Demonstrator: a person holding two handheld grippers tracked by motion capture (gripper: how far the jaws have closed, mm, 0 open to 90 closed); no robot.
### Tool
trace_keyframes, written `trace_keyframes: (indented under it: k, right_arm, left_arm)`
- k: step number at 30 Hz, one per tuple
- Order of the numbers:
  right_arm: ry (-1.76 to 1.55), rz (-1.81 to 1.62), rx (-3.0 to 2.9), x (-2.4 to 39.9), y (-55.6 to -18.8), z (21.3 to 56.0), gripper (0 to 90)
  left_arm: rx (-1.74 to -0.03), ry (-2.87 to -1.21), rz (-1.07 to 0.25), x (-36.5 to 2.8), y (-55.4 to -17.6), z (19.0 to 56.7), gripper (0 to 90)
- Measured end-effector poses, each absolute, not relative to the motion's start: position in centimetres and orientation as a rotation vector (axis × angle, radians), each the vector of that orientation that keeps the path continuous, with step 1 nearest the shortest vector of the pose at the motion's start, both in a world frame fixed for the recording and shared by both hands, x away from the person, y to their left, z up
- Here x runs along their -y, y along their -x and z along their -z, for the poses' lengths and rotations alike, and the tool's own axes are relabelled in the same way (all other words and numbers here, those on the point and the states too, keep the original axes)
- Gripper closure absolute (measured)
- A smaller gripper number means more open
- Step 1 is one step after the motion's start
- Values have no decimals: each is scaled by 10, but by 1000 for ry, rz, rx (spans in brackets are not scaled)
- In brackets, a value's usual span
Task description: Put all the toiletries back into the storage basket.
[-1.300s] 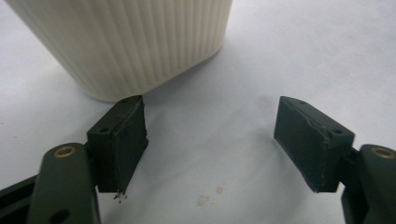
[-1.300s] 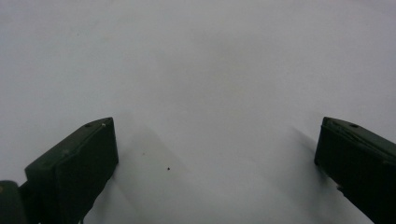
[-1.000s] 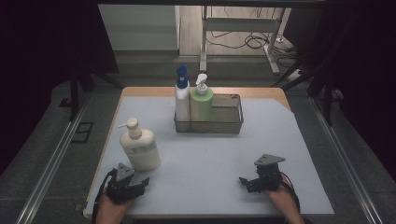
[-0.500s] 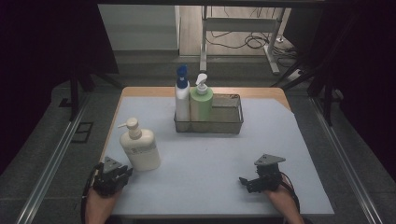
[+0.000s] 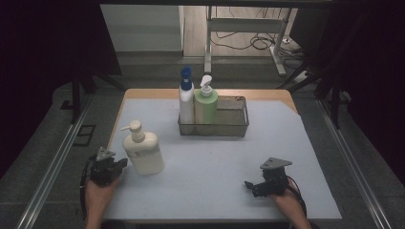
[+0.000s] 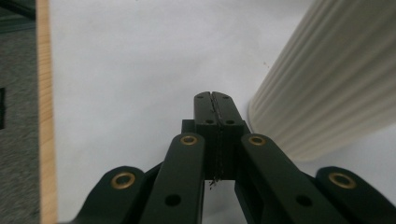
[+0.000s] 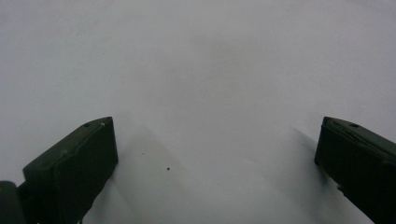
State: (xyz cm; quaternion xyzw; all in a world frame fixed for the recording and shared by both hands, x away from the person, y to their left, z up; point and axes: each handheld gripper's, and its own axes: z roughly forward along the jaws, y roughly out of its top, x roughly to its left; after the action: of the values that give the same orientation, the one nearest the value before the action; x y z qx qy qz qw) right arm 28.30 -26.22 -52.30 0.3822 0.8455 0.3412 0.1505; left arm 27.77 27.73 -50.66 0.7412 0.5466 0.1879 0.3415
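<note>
left gripper (image 5: pixel 119 163): at the table's near left edge, in the person's left hand (image 5: pixel 98 195), jaws pressed flat together with nothing between them; in the left gripper view (image 6: pixel 215 100) the tips sit just beside the base of the cream bottle, apart from it.
cream pump bottle (image 5: pixel 142 149): upright on the pale mat (image 5: pixel 210 162), just right of the left gripper; its ribbed side (image 6: pixel 327 79) rises at the right of the left gripper view.
wire basket (image 5: pixel 229 121): at the far middle of the mat, well apart from both grippers.
white bottle with blue cap (image 5: pixel 186 98): upright in the basket's left end.
green pump bottle (image 5: pixel 206 105): upright in the basket, touching or just beside the white one.
right gripper (image 5: pixel 249 184): near right of the mat, in the right hand (image 5: pixel 286 202), jaws spread wide and empty; in the right gripper view (image 7: pixel 215 158) bare mat lies between them.
</note>
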Motion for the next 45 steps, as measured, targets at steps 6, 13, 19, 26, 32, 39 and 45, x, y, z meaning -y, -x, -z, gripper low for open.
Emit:
trace_keyframes:
  k: [6, 13, 19, 26, 32, 39, 45]
  right_arm:
    - [-1098, -980, -2428, 262, -283, 523, 0]
    - [-1098, -981, -2428, 262, -283, 523, 0]
    - [-1098, -980, -2428, 262, -283, 523, 0]
    - [-1098, -981, -2428, 262, -283, 523, 0]
    - [-1098, -981, -2428, 262, -283, 523, 0]
    - [-1097, -981, -2428, 262, -283, 523, 0]
    - [-1098, -981, -2428, 262, -283, 523, 0]
  left_arm:
    - [-1385, -1926, -462, -272, -286, 510, 893]
    - [-1365, -1937, -460, -262, -291, 511, 894]
    - [-1343, -1932, -436, -254, -290, 512, 894]
    - [-1310, -1953, -418, -241, -290, 512, 894]
    - [-1285, -1963, -402, -231, -291, 512, 894]
    - [-1242, -1996, -384, -216, -292, 512, 894]
    - [-1205, -2013, -360, -200, -293, 511, 894]
